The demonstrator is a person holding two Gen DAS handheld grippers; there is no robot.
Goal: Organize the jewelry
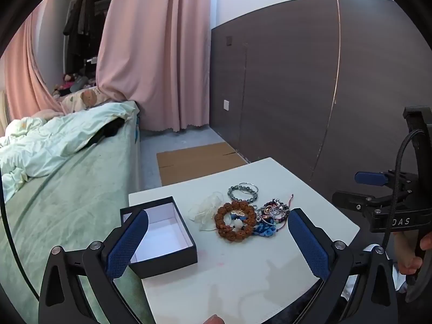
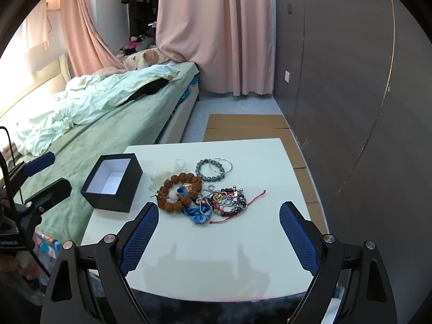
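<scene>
A pile of jewelry lies mid-table: a brown bead bracelet (image 1: 235, 222) (image 2: 179, 190), a grey bead bracelet (image 1: 241, 192) (image 2: 210, 173), a thin silver bangle (image 2: 225, 165), tangled chains and red cord (image 1: 272, 212) (image 2: 229, 201), and a blue piece (image 2: 198, 213). An open black box (image 1: 159, 236) (image 2: 112, 182) with a white, empty inside stands at the table's left. My left gripper (image 1: 217, 243) is open, low over the table's near edge, between box and pile. My right gripper (image 2: 218, 232) is open, just short of the pile.
The small white table (image 1: 256, 264) (image 2: 256, 162) stands next to a bed (image 1: 62, 189) (image 2: 113, 124) on its left. Clear plastic wrap (image 1: 206, 210) (image 2: 168, 172) lies beside the bracelets. Flat cardboard (image 1: 197, 159) covers the floor behind; a dark panelled wall (image 1: 310, 81) runs on the right.
</scene>
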